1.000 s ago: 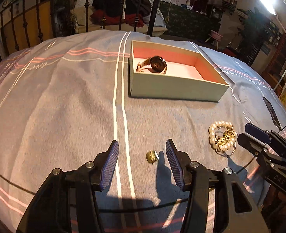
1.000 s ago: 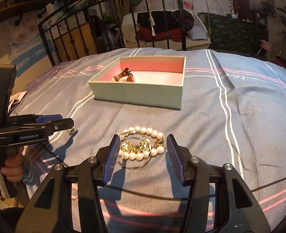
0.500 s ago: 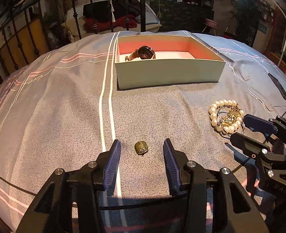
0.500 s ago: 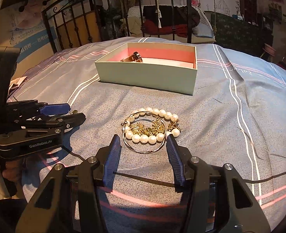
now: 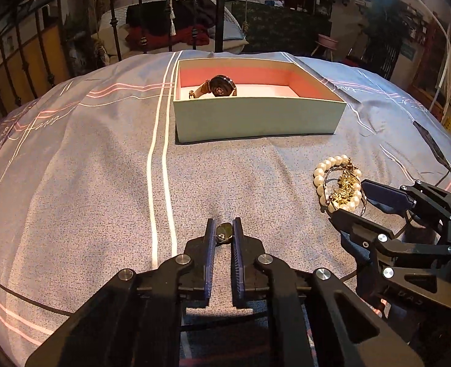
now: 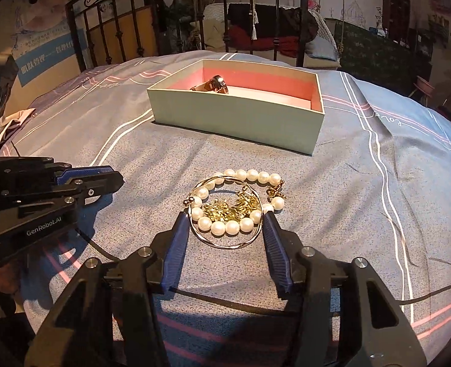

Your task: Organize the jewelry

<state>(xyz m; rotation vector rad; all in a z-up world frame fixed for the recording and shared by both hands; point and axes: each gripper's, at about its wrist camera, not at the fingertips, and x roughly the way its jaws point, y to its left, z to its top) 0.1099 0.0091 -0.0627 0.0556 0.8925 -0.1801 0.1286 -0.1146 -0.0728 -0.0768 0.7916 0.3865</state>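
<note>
Status: one piece is in, three or so are left, judging by what lies where. The shallow pale-green cardboard box with pink lining (image 5: 256, 116) sits on the grey-blue striped bedspread (image 5: 87, 183) and holds only the rose-gold wristwatch with a dark round face (image 5: 221, 87), at its far left corner. The left gripper (image 5: 224, 234) is down on the fabric, jaws closing, with the small dark-gold oval charm (image 5: 224, 234) between the blue ribbed pads, which look to be touching it on both sides; I read this as a pinch just being made, not lifted yet. The right gripper (image 6: 224, 224) is parked around the other pile with its jaws apart and nothing clamped: the white pearl bracelet (image 6: 240, 197), the thin gold wire bangle (image 6: 225, 243) and the tangled gold chain cluster (image 6: 230, 209) lie together on the bedspread, between the fingertips but not pressed by either pad as far as I can tell. That pile sits near the box's front wall but clear of it, to the right of the charm. Remaining, as I judge it: lift the charm and drop it in the box, then close on the pearl pile and carry that over. Risks: the charm is tiny and could slip out or drag fabric, and the bangle may separate from the bracelet on pickup.
</note>
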